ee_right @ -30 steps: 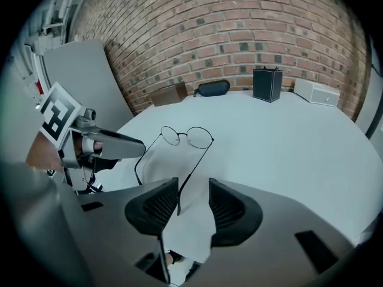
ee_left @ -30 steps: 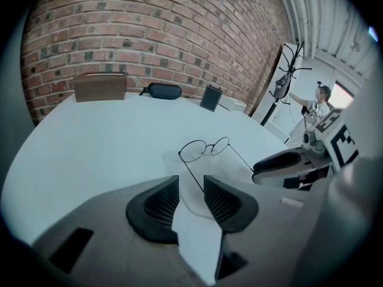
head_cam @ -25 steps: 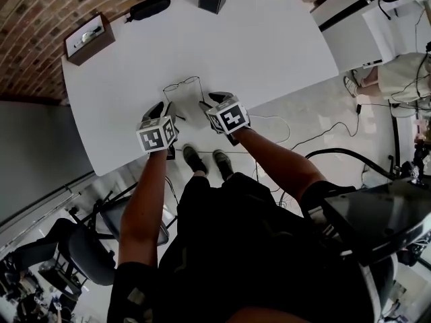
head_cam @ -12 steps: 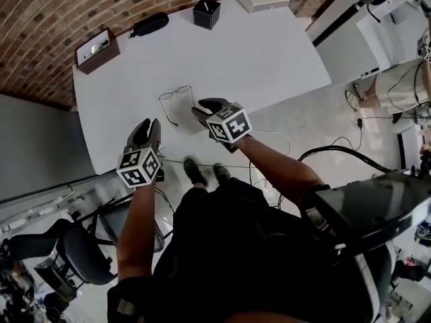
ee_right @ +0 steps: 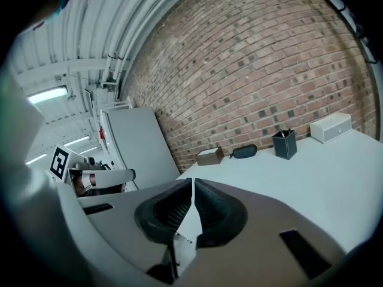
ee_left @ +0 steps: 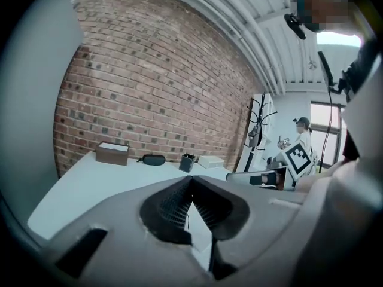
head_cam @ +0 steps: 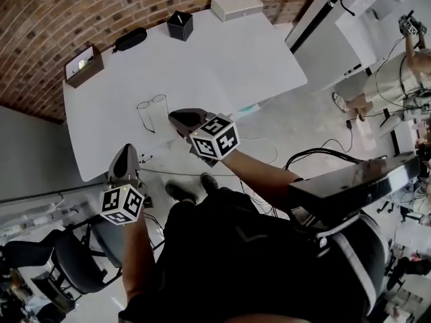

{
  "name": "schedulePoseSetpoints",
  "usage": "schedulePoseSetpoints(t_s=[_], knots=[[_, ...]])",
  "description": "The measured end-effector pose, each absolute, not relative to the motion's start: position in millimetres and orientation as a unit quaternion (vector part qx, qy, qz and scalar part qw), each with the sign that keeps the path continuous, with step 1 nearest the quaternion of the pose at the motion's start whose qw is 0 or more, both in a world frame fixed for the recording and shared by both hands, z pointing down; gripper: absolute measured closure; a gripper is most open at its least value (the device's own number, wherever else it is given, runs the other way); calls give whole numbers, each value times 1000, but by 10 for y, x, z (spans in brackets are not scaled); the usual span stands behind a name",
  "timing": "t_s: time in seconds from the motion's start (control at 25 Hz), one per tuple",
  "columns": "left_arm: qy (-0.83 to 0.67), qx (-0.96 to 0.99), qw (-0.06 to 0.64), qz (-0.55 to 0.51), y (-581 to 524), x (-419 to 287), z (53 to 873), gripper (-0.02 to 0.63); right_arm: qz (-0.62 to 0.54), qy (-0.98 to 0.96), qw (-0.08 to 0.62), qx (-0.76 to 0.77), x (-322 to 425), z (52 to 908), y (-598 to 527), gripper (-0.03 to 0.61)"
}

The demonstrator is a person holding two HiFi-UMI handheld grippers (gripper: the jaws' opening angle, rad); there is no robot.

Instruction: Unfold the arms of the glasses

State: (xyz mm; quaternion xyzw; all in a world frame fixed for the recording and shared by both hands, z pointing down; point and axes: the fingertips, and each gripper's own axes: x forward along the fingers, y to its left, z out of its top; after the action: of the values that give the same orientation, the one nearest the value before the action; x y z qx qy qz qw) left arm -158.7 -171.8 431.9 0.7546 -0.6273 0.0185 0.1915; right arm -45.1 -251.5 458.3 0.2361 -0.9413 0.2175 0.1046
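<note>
Left hand-held gripper (head_cam: pixel 125 152) clenched, empty; right hand-held gripper (head_cam: pixel 179 119) jaws just closing on nothing — glasses (head_cam: pixel 159 101) on bench (head_cam: pixel 229 52), arms seemingly unfolded.

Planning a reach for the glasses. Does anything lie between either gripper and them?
Nothing visible does. The glasses lie alone on bare table, right gripper beside them, left gripper near the front edge. Both are shut and empty, the right's jaws having just been closing. Boxes and a case sit at the far edge.
</note>
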Motion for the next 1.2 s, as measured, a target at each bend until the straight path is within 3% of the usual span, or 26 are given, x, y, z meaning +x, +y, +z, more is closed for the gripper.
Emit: schedulePoseSetpoints(t_s=[0.56, 1.2], knots=[[-648, 750, 130, -14, -1189, -1903, 3590, 603, 131, -952, 62, 269, -565, 3721, -2019, 569], [-625, 775, 92, -23, -971, -2083, 3343, 604, 93, -949, 60, 296, -846, 3436, -1627, 570]])
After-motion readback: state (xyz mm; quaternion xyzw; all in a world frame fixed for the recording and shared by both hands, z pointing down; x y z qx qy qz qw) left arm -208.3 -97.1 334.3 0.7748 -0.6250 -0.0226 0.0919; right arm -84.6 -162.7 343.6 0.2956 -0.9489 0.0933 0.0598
